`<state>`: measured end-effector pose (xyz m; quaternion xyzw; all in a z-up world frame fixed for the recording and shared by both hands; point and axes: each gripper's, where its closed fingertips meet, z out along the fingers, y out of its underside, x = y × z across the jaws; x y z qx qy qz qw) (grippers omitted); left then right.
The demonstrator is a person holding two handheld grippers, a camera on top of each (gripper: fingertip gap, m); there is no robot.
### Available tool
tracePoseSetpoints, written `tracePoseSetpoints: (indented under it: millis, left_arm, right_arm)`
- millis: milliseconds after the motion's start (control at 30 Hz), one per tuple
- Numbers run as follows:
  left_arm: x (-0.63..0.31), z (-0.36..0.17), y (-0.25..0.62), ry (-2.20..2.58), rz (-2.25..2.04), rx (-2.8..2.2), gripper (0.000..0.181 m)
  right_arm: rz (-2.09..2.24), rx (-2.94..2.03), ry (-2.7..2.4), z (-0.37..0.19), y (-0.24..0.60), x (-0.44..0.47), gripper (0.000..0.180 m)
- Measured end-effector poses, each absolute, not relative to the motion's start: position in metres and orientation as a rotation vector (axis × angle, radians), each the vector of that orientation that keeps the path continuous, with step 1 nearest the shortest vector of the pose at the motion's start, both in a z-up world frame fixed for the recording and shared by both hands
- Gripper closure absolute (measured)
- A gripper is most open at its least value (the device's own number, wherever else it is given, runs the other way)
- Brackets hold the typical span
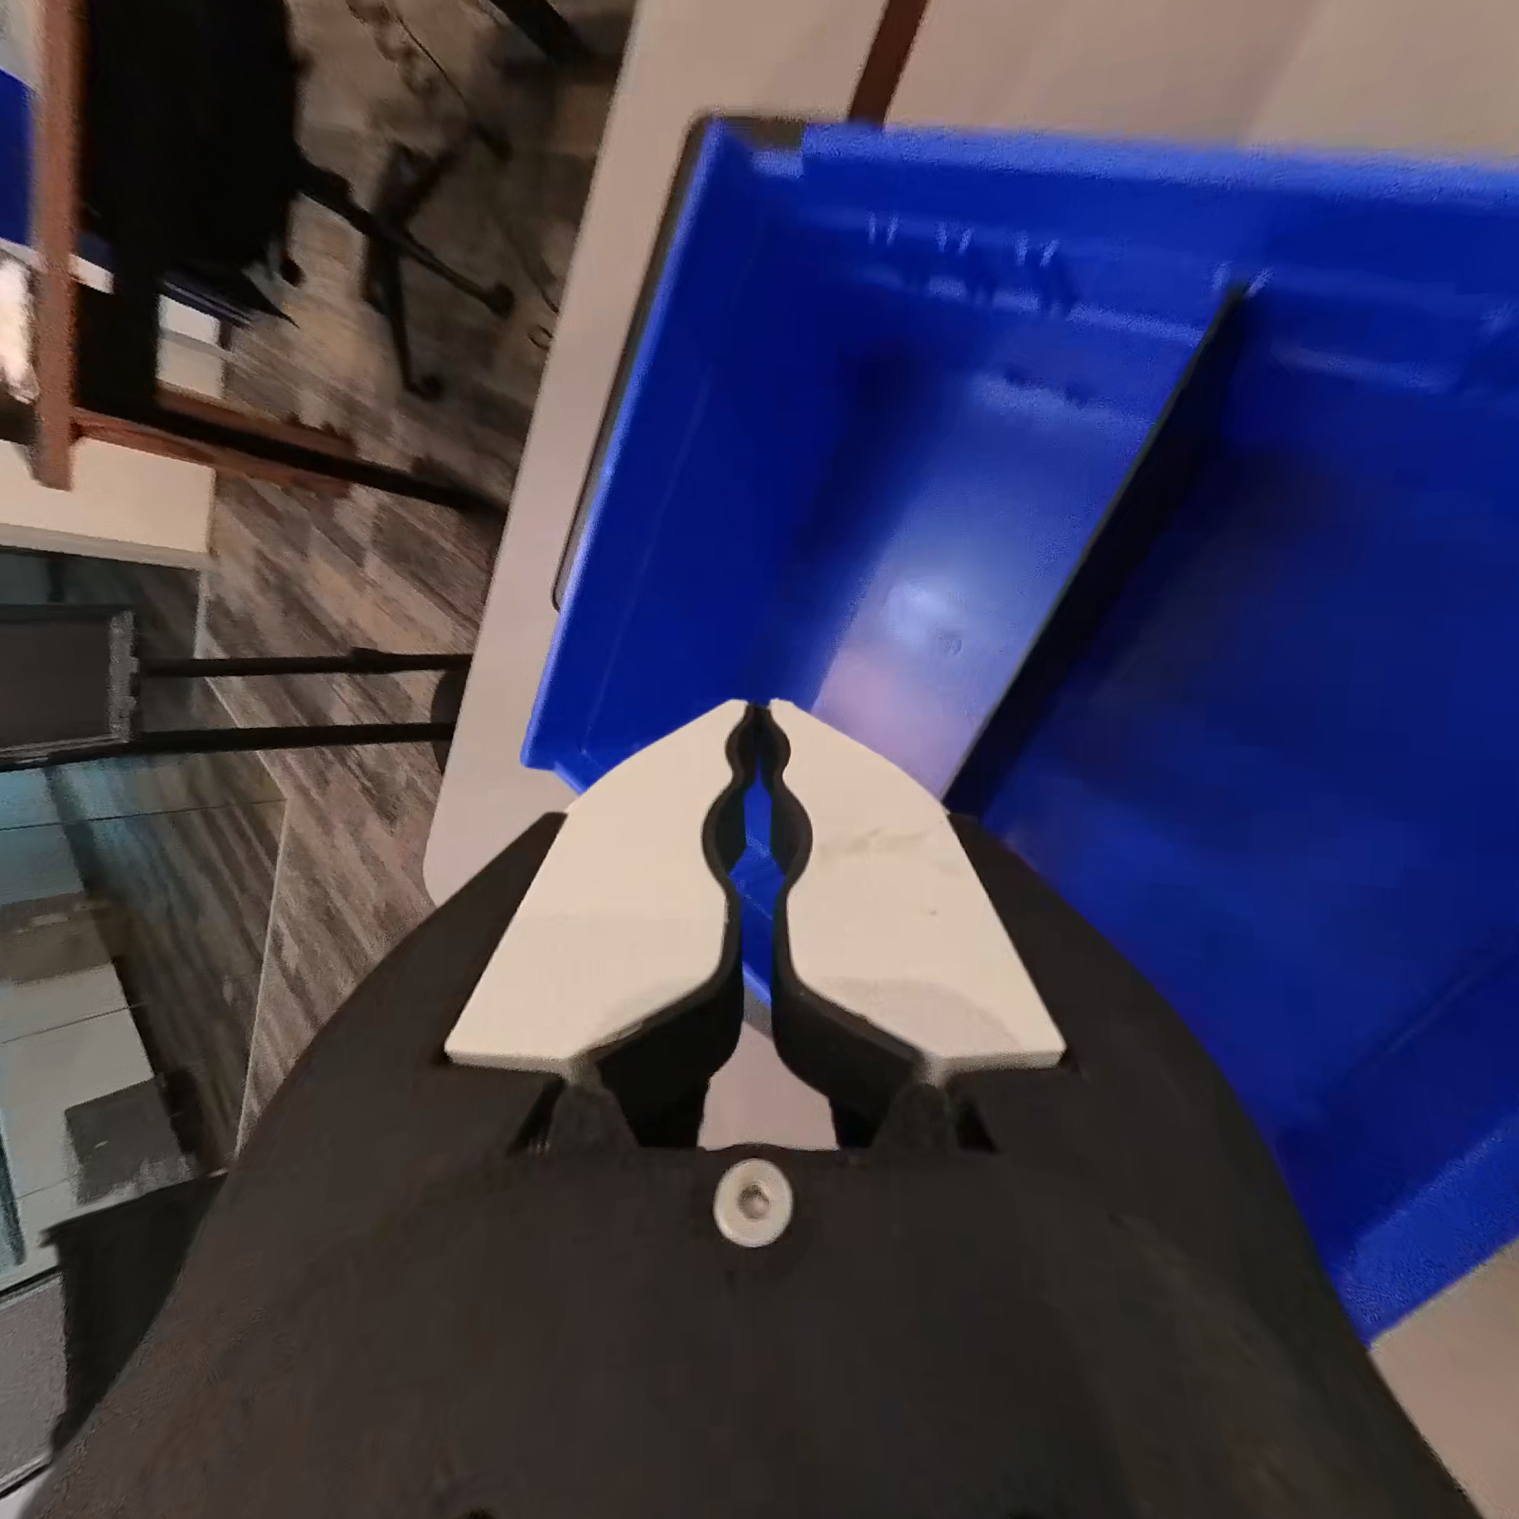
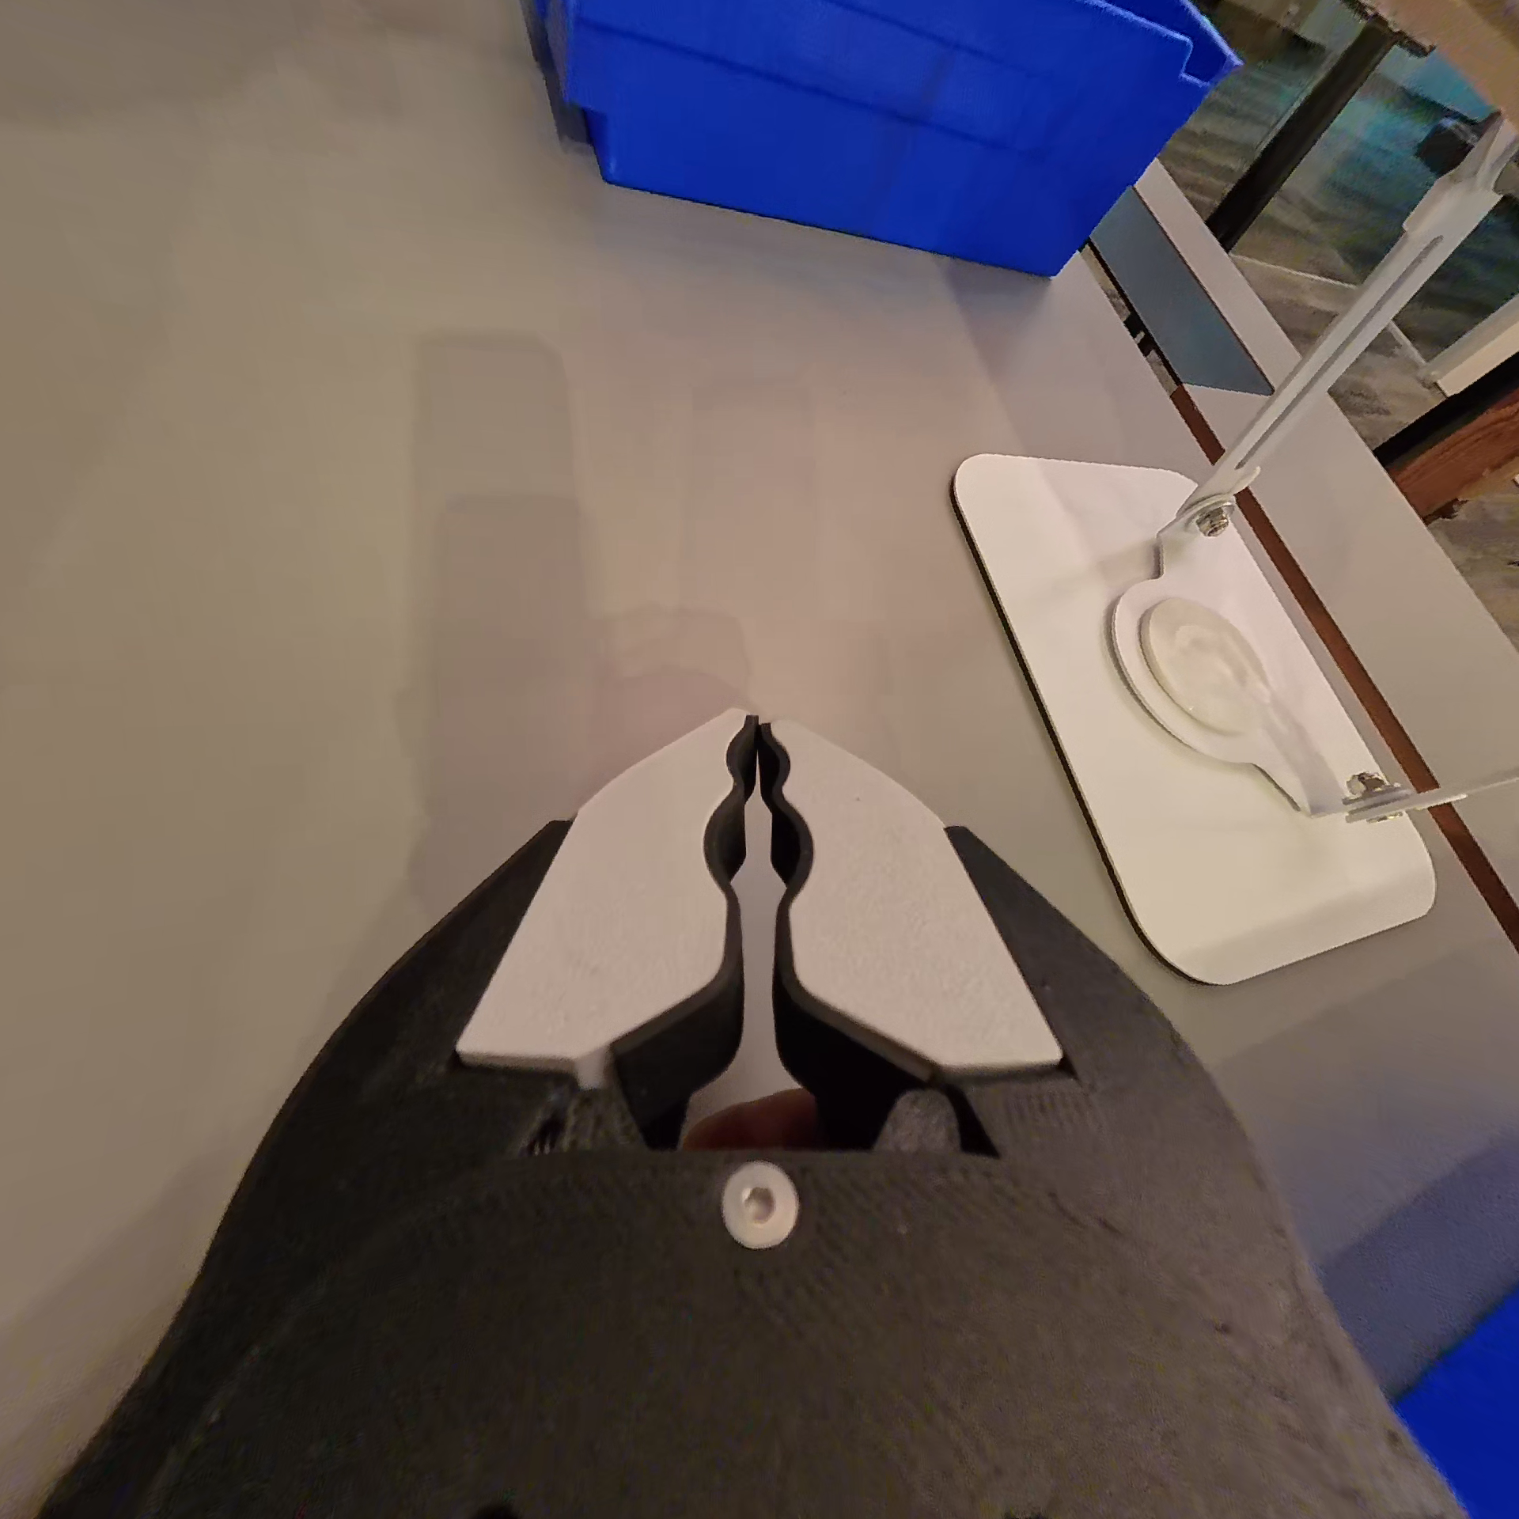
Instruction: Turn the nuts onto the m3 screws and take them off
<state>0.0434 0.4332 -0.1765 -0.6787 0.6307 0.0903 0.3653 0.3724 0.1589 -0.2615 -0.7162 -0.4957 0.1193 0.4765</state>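
Observation:
My left gripper (image 1: 758,707) is shut and empty, its white fingertips touching. It hangs over the near rim of a blue bin (image 1: 945,427) whose left compartment shows only bare floor. A dark divider (image 1: 1093,534) splits the bin. The view is blurred. My right gripper (image 2: 756,723) is shut and empty above the bare grey table (image 2: 329,411). No nut or screw shows in either view.
A blue bin (image 2: 863,131) stands at the far side of the table in the right wrist view. A white stand base (image 2: 1110,616) with a thin metal arm (image 2: 1315,353) sits near the table's right edge. The table's left edge (image 1: 510,493) drops to the floor with chairs.

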Motion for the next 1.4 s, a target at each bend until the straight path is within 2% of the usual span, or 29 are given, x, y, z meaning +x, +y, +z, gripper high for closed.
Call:
tracePoseSetpoints:
  millis: [33, 533, 767, 1000, 1100, 1400]
  left_arm:
    - [0.039, -0.184, 0.440, 1.652, 0.250, -1.769, 0.181]
    - [0.023, -0.260, 0.471, 2.188, 0.570, -1.940, 0.181]
    - [0.010, -0.267, 0.477, 2.246, 0.695, -2.113, 0.177]
    - [0.005, -0.273, 0.480, 2.403, 0.771, -1.953, 0.175]
    - [-0.002, -0.276, 0.481, 2.473, 0.819, -1.896, 0.181]
    - [-0.004, -0.290, 0.478, 2.561, 0.810, -1.865, 0.181]
  right_arm:
    - [0.293, -1.754, -1.213, -0.263, 0.159, 0.373, 0.180]
    - [0.310, -1.784, -1.235, -0.275, 0.160, 0.374, 0.180]
    - [0.298, -1.783, -1.244, -0.275, 0.159, 0.375, 0.180]
    - [0.302, -1.779, -1.247, -0.274, 0.159, 0.375, 0.180]
    - [0.304, -1.778, -1.250, -0.275, 0.158, 0.375, 0.180]
    - [0.307, -1.781, -1.257, -0.276, 0.158, 0.375, 0.180]
